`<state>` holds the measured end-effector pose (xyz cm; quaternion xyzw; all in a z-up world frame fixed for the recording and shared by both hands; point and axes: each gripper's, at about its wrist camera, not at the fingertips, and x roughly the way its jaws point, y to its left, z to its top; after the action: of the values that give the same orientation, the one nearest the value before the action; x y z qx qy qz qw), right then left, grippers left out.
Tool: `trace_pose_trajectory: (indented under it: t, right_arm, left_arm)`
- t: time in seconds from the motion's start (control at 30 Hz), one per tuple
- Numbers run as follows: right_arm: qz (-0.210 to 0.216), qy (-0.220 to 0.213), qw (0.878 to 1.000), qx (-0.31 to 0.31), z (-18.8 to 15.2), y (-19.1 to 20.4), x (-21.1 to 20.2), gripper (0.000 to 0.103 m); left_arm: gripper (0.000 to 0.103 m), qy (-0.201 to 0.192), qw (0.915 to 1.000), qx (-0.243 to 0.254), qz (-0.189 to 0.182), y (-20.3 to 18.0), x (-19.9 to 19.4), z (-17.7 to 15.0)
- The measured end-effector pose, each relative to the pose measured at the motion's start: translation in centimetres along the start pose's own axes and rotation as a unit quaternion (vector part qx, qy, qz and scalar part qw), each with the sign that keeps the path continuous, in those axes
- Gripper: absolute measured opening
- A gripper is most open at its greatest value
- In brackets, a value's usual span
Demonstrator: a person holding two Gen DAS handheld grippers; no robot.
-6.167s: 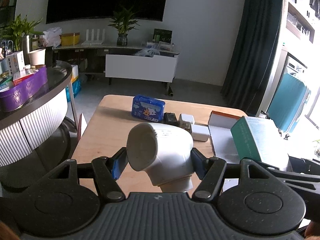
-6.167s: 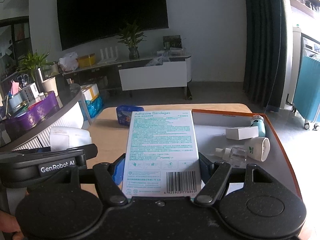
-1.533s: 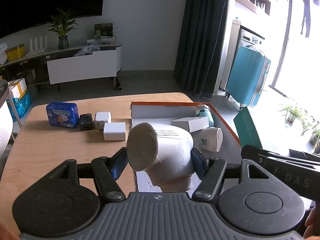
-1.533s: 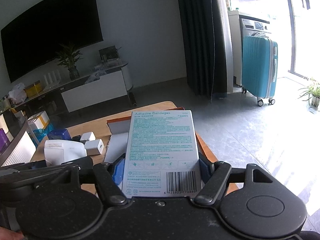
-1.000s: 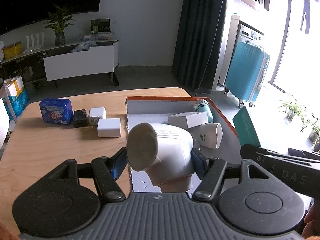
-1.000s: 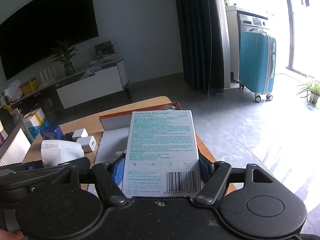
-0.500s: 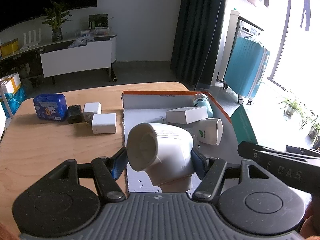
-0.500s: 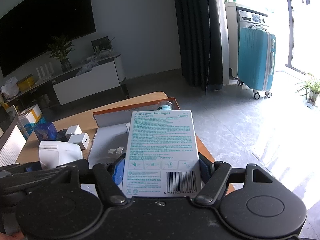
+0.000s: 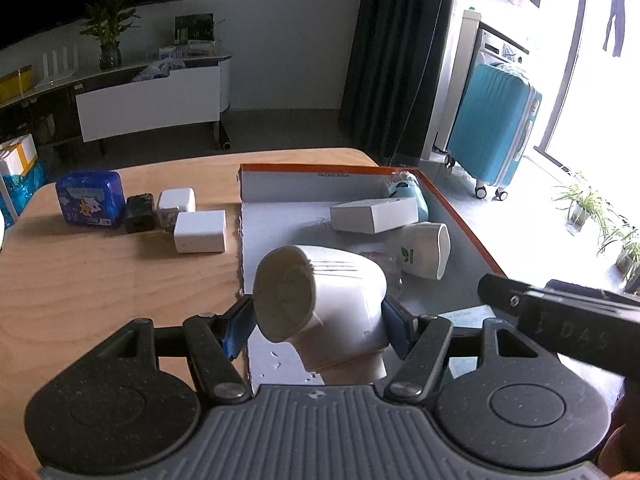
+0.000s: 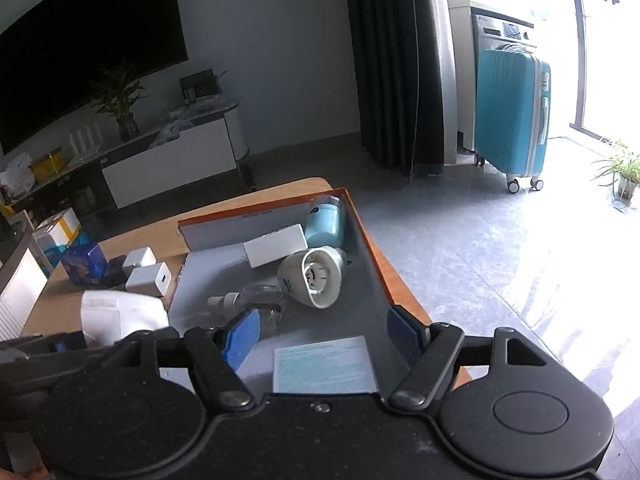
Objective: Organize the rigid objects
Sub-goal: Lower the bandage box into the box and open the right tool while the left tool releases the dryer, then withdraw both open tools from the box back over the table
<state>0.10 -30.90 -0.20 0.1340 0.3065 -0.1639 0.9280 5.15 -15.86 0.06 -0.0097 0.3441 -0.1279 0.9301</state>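
- The left gripper (image 9: 316, 320) is clamped on a white, elbow-shaped plastic object (image 9: 320, 304), its blue pads pressing on either side of it. The object's round open end faces left and toward the camera.
- The held white object hangs above the near left part of a shallow box tray (image 9: 460, 216) with an orange outer rim and grey-white inside.
- The right gripper (image 10: 324, 332) has its jaws spread apart with nothing pressed between the blue pads (image 10: 244, 330).
- Below and between those open jaws, a flat pale-blue printed bandage box (image 10: 324, 364) lies on the tray floor at the tray's near end. Whether it fully rests there is hard to tell, as the picture is slightly blurred.
- Inside the tray, farther from the camera, lie a white cup-like device (image 10: 312, 276) on its side, a small clear bottle (image 10: 256, 300) with a white cap, a long white carton (image 10: 276, 246) and a pale-blue round item (image 10: 326, 224) in the far corner.
- The tray sits on the right part of a light wooden table (image 9: 100, 280).
- On the bare wood left of the tray stand a blue tin (image 9: 90, 198) with cartoon print, a small black block (image 9: 140, 208), and two white charger-like cubes (image 9: 200, 232), close together in a cluster.
- Beyond the table are a teal suitcase (image 9: 496, 128), a dark curtain (image 9: 392, 60) and a low white cabinet (image 9: 152, 104) with a potted plant (image 9: 108, 36) on top.
- In the left wrist view, part of the right gripper's black body shows at the right edge, near the tray.
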Motion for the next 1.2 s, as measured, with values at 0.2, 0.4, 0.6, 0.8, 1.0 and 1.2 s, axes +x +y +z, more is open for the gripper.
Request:
trace_pose_trajectory:
  t: [0.2, 0.4, 0.6, 0.8, 1.0, 1.2]
  right_arm:
    - [-0.007, -0.018, 1.000, 0.005, 0.3, -0.4, -0.9, 0.085]
    - [-0.006, -0.025, 1.000, 0.006, 0.5, -0.4, -1.4, 0.086]
    - [-0.005, -0.030, 1.000, 0.005, 0.5, -0.3, -2.1, 0.086]
    - [0.004, -0.035, 0.999, -0.004, 0.5, 0.5, -2.9, 0.087]
    - [0.017, -0.036, 0.999, -0.013, 0.6, 1.7, -3.3, 0.087]
    - [0.024, -0.034, 0.999, -0.022, 0.6, 2.8, -3.6, 0.088]
  left_arm:
    - [0.068, 0.009, 0.9999, -0.001, -0.010, -0.4, 0.3, -0.2]
    - [0.075, 0.031, 0.9988, 0.004, -0.036, -0.9, 0.6, -0.6]
    - [0.085, 0.021, 0.9994, 0.006, -0.026, -0.9, -0.4, -0.3]
    - [0.099, 0.009, 1.0000, -0.001, -0.002, -0.3, -1.6, 0.2]
    - [0.103, -0.003, 0.9998, -0.005, 0.021, 1.1, -2.8, 0.4]
    - [0.103, -0.006, 0.9991, -0.018, 0.037, 2.7, -3.8, 0.2]
